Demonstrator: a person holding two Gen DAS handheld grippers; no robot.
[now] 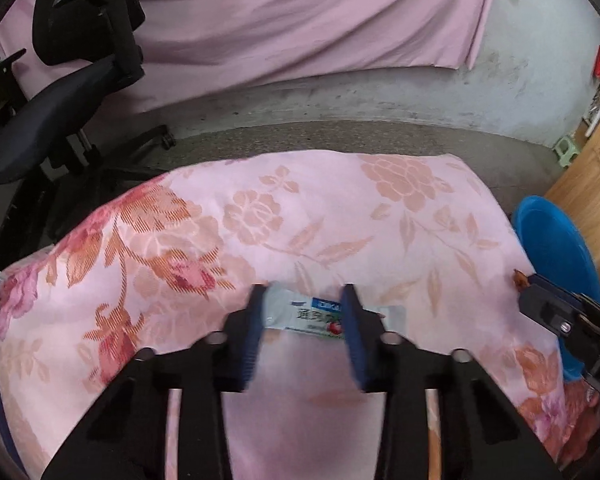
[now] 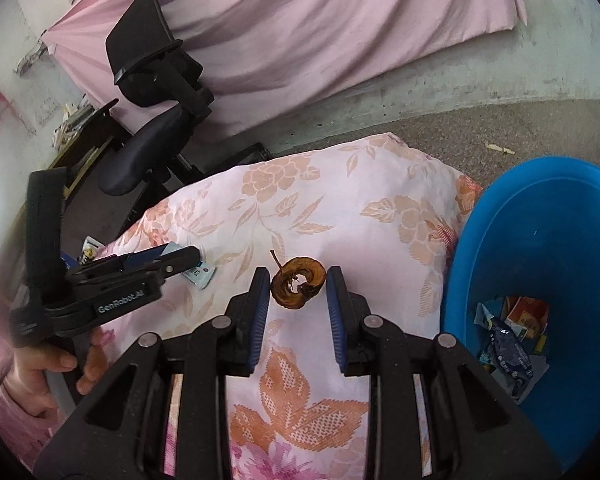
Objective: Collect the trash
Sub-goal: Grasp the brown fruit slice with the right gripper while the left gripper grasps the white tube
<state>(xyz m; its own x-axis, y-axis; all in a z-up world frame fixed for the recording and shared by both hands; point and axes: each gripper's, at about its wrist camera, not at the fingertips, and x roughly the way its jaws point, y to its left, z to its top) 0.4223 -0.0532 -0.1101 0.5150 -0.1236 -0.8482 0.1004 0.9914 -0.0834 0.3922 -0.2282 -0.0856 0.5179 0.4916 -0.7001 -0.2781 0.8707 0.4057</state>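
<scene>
Two items | pale printed wrapper (image 1: 324,316) | brown curled, possibly fruit peel (image 2: 298,282)

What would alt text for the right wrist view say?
The right hand-held gripper, open, straddles a curled brown peel on a pink floral cloth. A blue bin holding wrappers stands to its right; the left hand-held gripper reaches a pale wrapper.

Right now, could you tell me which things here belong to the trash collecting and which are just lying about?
Belong to the job:
- light blue wrapper between the open left gripper fingers
- curled brown fruit peel between the open right gripper fingers
- blue bin holding wrappers

Just lying about:
- black office chair
- floral cloth
- pink drape
</scene>
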